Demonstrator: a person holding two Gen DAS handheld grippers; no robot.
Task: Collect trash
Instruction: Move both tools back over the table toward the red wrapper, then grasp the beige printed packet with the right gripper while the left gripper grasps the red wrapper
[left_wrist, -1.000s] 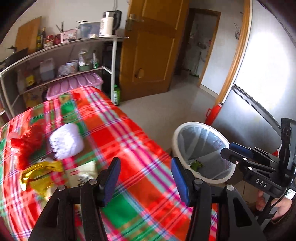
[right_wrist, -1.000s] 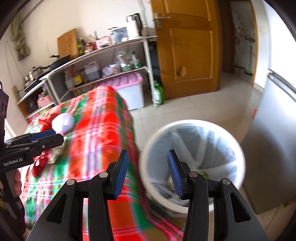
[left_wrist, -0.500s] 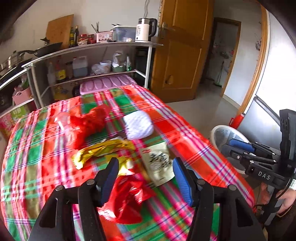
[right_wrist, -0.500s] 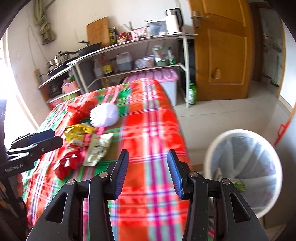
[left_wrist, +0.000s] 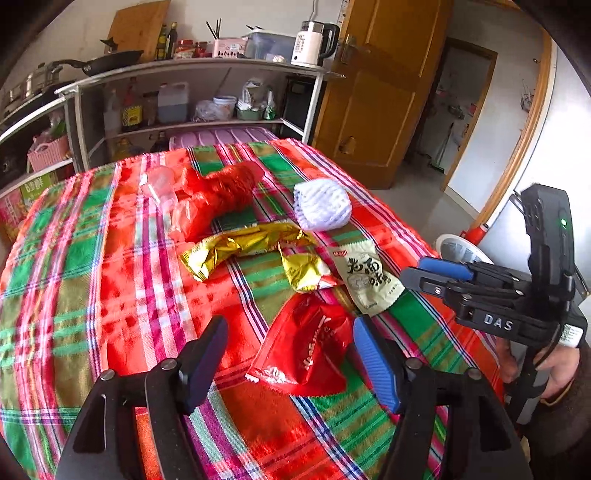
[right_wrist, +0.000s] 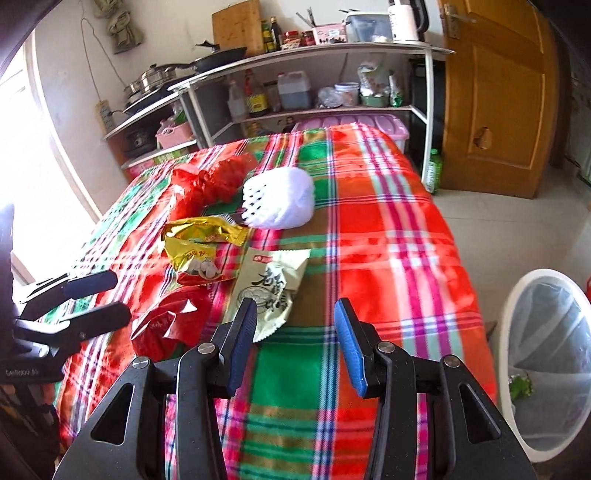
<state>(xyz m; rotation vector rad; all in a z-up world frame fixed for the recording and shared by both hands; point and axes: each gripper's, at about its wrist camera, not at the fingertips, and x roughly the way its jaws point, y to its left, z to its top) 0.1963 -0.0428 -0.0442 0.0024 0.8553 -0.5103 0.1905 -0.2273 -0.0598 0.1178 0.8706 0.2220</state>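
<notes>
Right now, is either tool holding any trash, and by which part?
Nothing is held. The left tool, jaws opening, frames the red wrapper without touching; the right tool is open.

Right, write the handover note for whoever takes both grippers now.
Left gripper: empty, jaws opening, hovering over the red wrapper at the near edge of the table.
Right gripper: open, empty, above bare cloth just right of the pale green packet.
Still on the table: red wrapper, pale green packet, gold wrappers, white foam net, red mesh bag, clear plastic piece.
Bin: on the floor off the table's right side, something green already inside.
Left to do: every listed piece into the bin; the red wrapper looks nearest.
</notes>
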